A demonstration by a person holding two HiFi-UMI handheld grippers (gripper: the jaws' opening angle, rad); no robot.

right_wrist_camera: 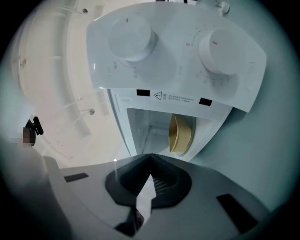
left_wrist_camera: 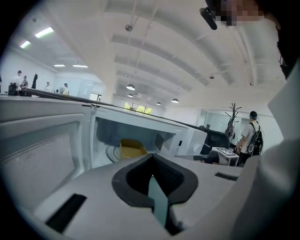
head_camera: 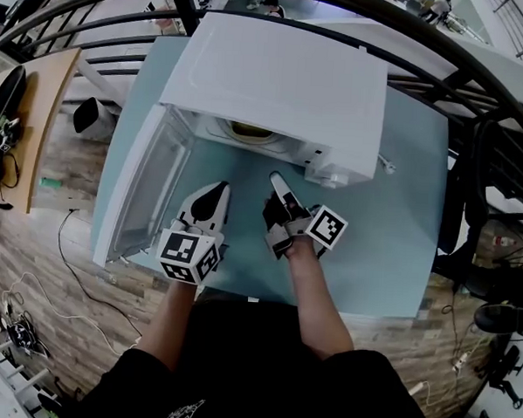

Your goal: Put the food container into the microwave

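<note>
Both pairs of jaws are pressed together on nothing. The left gripper [head_camera: 215, 193] hovers just right of the open microwave door [head_camera: 145, 184], and the right gripper [head_camera: 277, 180] points at the cavity mouth. Farther in, the yellow food container [left_wrist_camera: 132, 148] already sits inside the microwave [head_camera: 277, 73]. The door remains to be shut. A hard shove from closed jaws could slam it, or slide the microwave across the teal table [head_camera: 391, 245].
</note>
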